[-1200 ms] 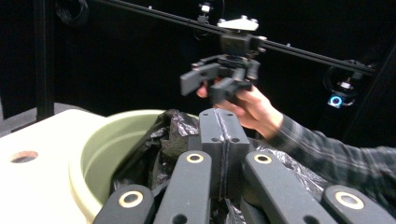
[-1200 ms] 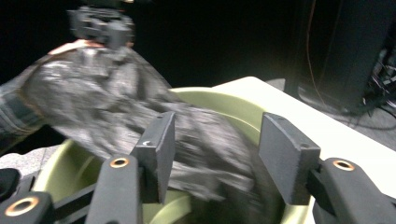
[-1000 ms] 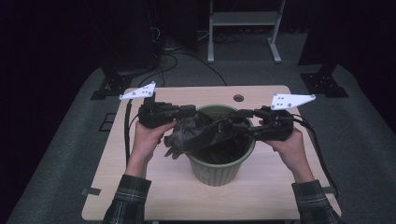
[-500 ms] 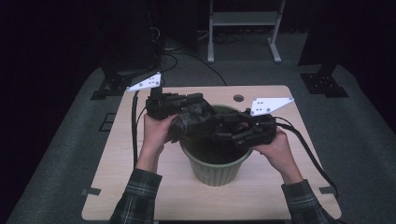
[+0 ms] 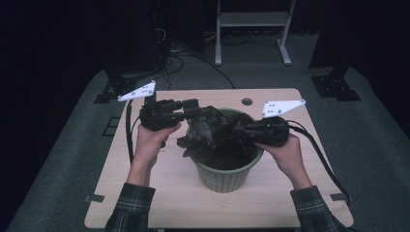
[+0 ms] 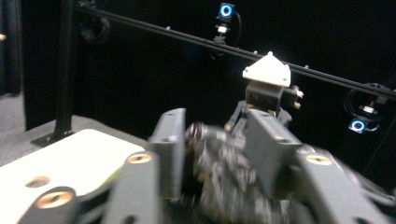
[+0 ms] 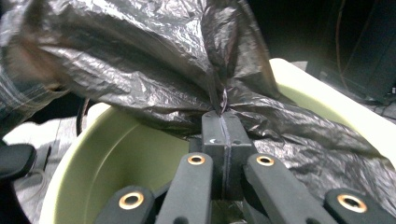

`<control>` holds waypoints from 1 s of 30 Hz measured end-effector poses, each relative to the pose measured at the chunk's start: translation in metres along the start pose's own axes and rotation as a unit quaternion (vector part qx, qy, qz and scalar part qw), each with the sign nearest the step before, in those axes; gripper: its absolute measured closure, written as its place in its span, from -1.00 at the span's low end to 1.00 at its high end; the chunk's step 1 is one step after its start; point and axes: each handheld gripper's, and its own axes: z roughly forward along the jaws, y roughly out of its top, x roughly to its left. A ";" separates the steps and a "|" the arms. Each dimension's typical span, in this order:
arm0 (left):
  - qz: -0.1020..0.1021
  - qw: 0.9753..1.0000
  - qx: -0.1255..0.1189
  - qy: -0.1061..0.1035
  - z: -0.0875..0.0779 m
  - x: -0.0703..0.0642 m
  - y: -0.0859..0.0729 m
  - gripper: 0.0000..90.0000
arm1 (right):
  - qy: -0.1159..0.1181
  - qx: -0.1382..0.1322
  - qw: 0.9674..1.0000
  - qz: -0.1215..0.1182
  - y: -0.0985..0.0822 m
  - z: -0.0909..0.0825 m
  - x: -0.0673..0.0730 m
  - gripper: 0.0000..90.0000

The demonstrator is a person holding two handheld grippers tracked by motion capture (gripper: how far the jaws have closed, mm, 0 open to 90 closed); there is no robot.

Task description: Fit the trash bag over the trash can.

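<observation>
A person is working a black plastic bag (image 5: 208,130) into a green ribbed bin (image 5: 225,169) that is standing near the middle of the wooden table (image 5: 145,193), a little toward its far edge. The bag is hanging crumpled over the bin's left rim, part of it bunched above the opening and part spilling down the outside. The right gripper (image 5: 239,129) is reaching over the bin from the right rim, and in the right gripper view its jaws are pressed together on a gathered fold of the bag (image 7: 154,70), the film fanning out above the pads, with the bin's pale inner wall (image 7: 126,154) below. The left gripper (image 5: 193,108) is sitting at the bin's left rim, and its jaws have just been opening; in the left gripper view they are standing apart with crumpled bag (image 6: 224,172) lying between them, though blur is hiding whether the pads are pressing it. Both hands are coming in from the near edge.
</observation>
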 end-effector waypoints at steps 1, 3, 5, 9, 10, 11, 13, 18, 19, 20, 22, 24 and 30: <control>0.000 1.000 0.000 0.001 -0.006 -0.001 -0.002 0.09 | -0.002 -0.001 1.000 0.004 -0.001 -0.003 -0.002 1.00; 0.001 1.000 -0.001 0.004 -0.016 -0.003 -0.006 0.04 | -0.006 -0.006 1.000 0.008 -0.001 -0.006 -0.004 1.00; 0.002 1.000 0.001 0.003 -0.025 -0.007 -0.011 0.00 | -0.013 -0.005 1.000 0.011 -0.001 -0.009 -0.007 1.00; 0.009 1.000 0.002 -0.004 -0.038 -0.017 -0.017 -0.10 | -0.023 -0.004 0.999 0.021 -0.002 -0.010 -0.012 1.00; 0.014 1.000 -0.001 -0.005 -0.040 -0.021 -0.018 -0.12 | -0.025 -0.003 0.999 0.023 -0.002 -0.010 -0.013 1.00; 0.017 1.000 -0.002 -0.009 -0.042 -0.024 -0.018 -0.13 | -0.026 -0.003 0.999 0.024 -0.003 -0.010 -0.014 1.00; 0.024 1.000 -0.003 -0.017 -0.042 -0.031 -0.017 -0.17 | -0.028 -0.001 0.999 0.027 -0.003 -0.009 -0.015 1.00; 0.046 0.998 0.000 -0.043 -0.029 -0.050 -0.011 -0.21 | -0.034 0.002 0.999 0.037 -0.003 -0.005 -0.017 1.00; 0.049 0.998 0.001 -0.046 -0.025 -0.053 -0.010 -0.23 | -0.033 0.003 0.999 0.038 -0.003 -0.005 -0.018 1.00; 0.050 0.997 0.004 -0.051 -0.021 -0.055 -0.009 -0.25 | -0.033 0.004 0.999 0.040 -0.003 -0.004 -0.018 1.00; 0.054 0.997 0.009 -0.058 -0.012 -0.059 -0.007 -0.25 | -0.033 0.005 0.999 0.041 -0.003 -0.004 -0.019 1.00; 0.056 0.996 0.019 -0.062 -0.002 -0.061 -0.006 -0.26 | -0.031 0.007 0.999 0.042 -0.003 -0.003 -0.019 1.00; 0.061 0.995 0.042 -0.070 0.024 -0.059 -0.007 -0.20 | -0.027 0.007 0.999 0.042 -0.003 -0.003 -0.018 1.00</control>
